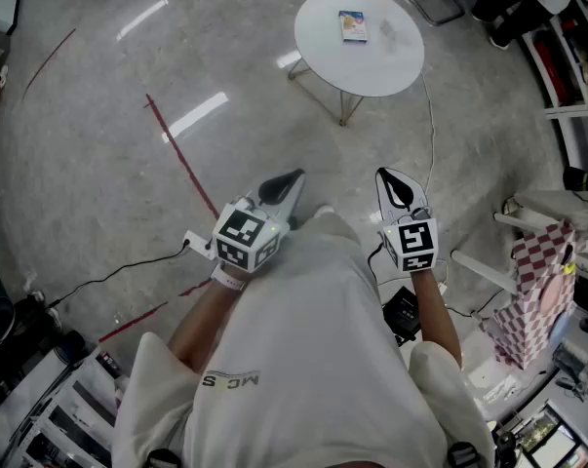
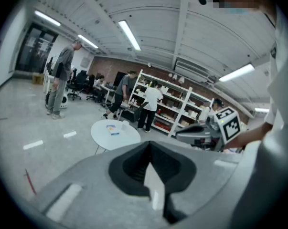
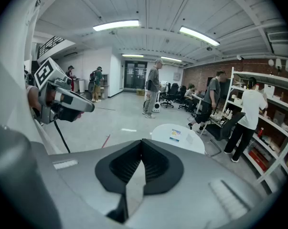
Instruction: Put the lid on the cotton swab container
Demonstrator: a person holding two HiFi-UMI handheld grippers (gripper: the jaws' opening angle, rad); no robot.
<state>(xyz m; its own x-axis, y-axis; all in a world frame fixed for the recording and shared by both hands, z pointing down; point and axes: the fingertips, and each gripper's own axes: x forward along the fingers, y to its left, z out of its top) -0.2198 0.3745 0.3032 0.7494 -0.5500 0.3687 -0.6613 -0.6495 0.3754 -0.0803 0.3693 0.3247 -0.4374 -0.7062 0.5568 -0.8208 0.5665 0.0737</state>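
- A person point(image 1: 303, 359) in a pale T-shirt stands on the polished grey floor point(image 1: 98, 115), well short of the round white tabletop point(image 1: 372, 66), with a handheld tool in each hand at waist height.
- The left claw point(image 1: 292, 180) points towards the tabletop. Its own view shows the left claw point(image 2: 149, 144) with its dark ribbed pads pressed together at the tips and nothing between them.
- The right claw point(image 1: 386, 177) also points at the tabletop from well apart. Up close, the right claw point(image 3: 142, 142) has its tips touching and is likewise empty.
- On the tabletop, near its far side, lies a small blue-and-white box point(image 1: 353, 25).
- Just beside the box sits a faint clear container point(image 1: 389, 33), also seen from the left tool point(image 2: 123, 126).
- The container is too small to tell what it holds, or whether a lid is on it.
- Neither claw is near the tabletop or touching anything on it.
- A red line point(image 1: 181, 159) runs across the floor to the left of the tabletop, towards the person's feet.
- Beyond the tabletop stands white shelving point(image 2: 175, 106) stacked with goods, where several people point(image 2: 148, 104) stand with their backs turned.
- Another figure point(image 2: 60, 78) stands alone on the open floor, further left of the tabletop.
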